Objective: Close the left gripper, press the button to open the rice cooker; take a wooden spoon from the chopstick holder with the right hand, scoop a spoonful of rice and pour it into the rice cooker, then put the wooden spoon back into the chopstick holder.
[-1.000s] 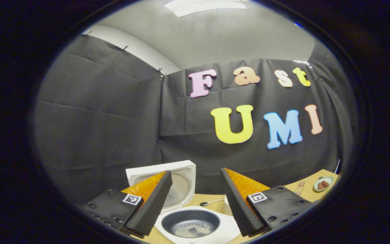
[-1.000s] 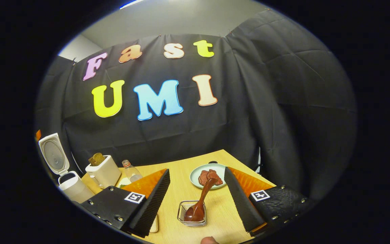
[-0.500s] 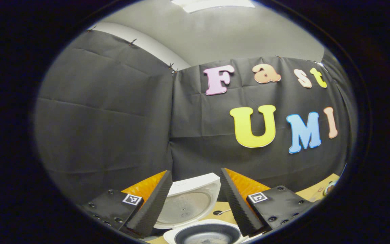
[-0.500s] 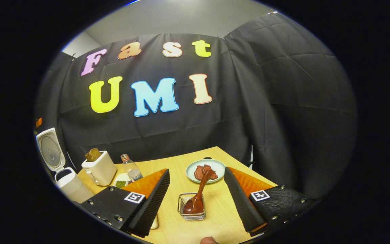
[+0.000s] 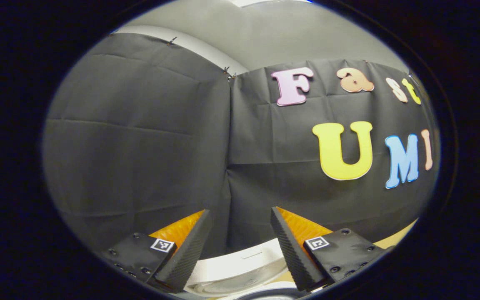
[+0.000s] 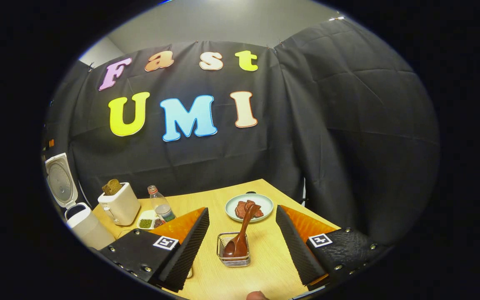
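Wooden and reddish-brown, the spoon is sitting bowl-down in the wire holder on the counter, its handle leaning up and away toward a pale plate of dark food just behind. The right claw is hanging released, fingers spread wide to either side of the holder and gripping nothing.

Over at the counter's far left in the right gripper view, the white cooker is standing with its lid swung up and open. Beside it a cream toaster is holding a slice of brown bread, then a small clear bottle, then a little dish with green and dark bits in it.

In the left gripper view, the left claw is also spread open and empty, pointing mostly at the black cloth wall. Between its fingers, low down, the white edge of the open lid is peeking in, with a sliver of counter at the right.
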Demonstrator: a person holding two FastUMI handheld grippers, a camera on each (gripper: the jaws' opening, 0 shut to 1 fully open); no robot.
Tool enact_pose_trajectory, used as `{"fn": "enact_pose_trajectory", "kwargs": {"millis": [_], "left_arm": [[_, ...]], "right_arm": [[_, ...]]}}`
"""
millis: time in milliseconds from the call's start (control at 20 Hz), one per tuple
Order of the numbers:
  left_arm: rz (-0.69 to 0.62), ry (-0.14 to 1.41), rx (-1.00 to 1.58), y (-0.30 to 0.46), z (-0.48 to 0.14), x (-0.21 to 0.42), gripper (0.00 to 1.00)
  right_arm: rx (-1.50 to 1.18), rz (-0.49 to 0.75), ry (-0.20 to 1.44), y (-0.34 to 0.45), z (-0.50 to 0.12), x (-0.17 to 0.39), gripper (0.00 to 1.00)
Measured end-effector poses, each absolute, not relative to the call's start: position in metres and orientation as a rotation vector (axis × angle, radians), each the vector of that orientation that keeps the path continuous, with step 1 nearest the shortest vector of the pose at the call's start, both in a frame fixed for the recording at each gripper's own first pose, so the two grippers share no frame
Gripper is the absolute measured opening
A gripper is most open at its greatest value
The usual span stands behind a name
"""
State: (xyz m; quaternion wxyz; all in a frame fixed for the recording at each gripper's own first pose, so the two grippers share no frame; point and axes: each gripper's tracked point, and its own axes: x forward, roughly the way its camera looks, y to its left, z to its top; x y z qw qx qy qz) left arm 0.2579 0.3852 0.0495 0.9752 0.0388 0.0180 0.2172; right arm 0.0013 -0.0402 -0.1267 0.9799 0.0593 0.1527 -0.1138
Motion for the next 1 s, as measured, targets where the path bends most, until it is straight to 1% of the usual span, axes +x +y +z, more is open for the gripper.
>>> {"fn": "enact_pose_trajectory", "kwargs": {"millis": [50, 250, 300, 350, 600, 700, 750, 800, 900, 1000], "left_arm": [[0.432, 0.062, 0.072, 0.386, 0.043, 0.264, 0.98], [0.423, 0.177, 0.071, 0.392, 0.006, 0.278, 0.99], [0.431, 0.206, 0.061, 0.392, -0.003, 0.279, 0.98], [0.440, 0.194, 0.056, 0.396, -0.003, 0.280, 0.98], [0.469, 0.233, -0.002, 0.394, -0.004, 0.275, 0.98], [0.468, 0.241, -0.011, 0.390, -0.004, 0.269, 0.96], [0.467, 0.244, -0.012, 0.385, -0.007, 0.265, 0.97], [0.468, 0.248, -0.018, 0.377, -0.006, 0.260, 0.95], [0.470, 0.255, -0.028, 0.359, -0.008, 0.251, 0.95], [0.466, 0.260, -0.030, 0.349, -0.011, 0.243, 0.97]], "right_arm": [[0.119, -0.231, 0.310, -0.042, -0.128, 0.001, 0.98], [0.117, -0.235, 0.310, -0.049, -0.127, 0.004, 0.98], [0.115, -0.231, 0.311, -0.050, -0.128, 0.004, 0.98], [0.112, -0.228, 0.312, -0.051, -0.128, 0.004, 0.98], [0.099, -0.199, 0.302, -0.058, -0.120, 0.010, 0.98], [0.093, -0.193, 0.289, -0.067, -0.115, 0.011, 0.98], [0.089, -0.194, 0.284, -0.073, -0.113, 0.011, 0.98], [0.090, -0.194, 0.282, -0.079, -0.113, 0.012, 0.98], [0.103, -0.191, 0.284, -0.091, -0.113, 0.011, 0.98], [0.106, -0.189, 0.286, -0.102, -0.116, 0.011, 0.98]]}}
